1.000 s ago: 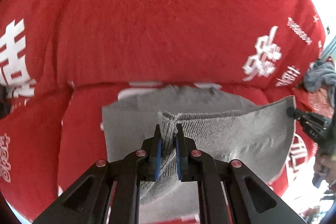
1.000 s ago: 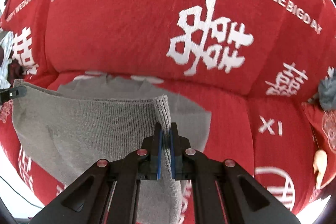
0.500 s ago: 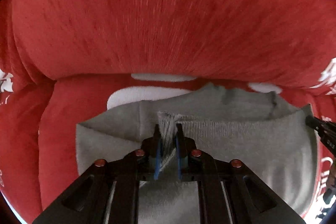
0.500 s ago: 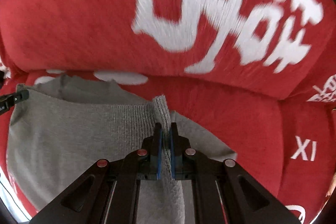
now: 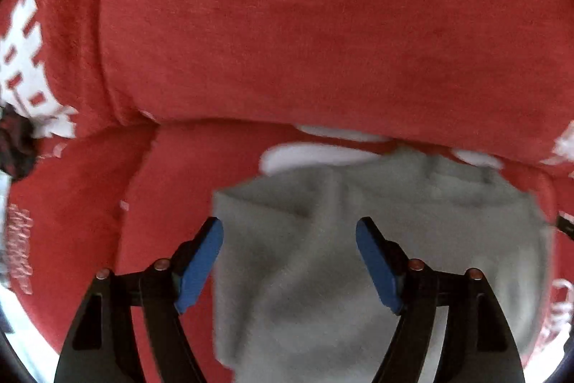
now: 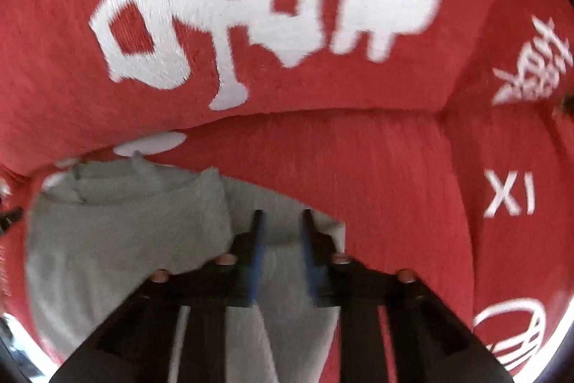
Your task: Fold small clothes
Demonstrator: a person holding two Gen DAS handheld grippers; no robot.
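From our left wrist camera, the left gripper [image 5: 290, 232] has its blue pads spread wide and holds nothing; the grey garment [image 5: 323, 275] lies flat beneath and between the fingers, which we judge is a release posture, the cloth laid down so a fold can settle; its far edge sits close under the seam where the seat meets the red backrest cushion [image 5: 323, 24]; the red seat cover [image 5: 161, 185] with white lettering shows to the left.

From our right wrist camera, the right gripper [image 6: 281, 221] has its fingers parted by a narrow gap, nothing pinched between them that we can see; it hovers over the right edge of the garment, where a doubled upper layer ends just left of the fingers; motion blur hides finer detail; the cover's large white characters [image 6: 251, 6] fill the backrest, and nothing of the room beyond is readable.
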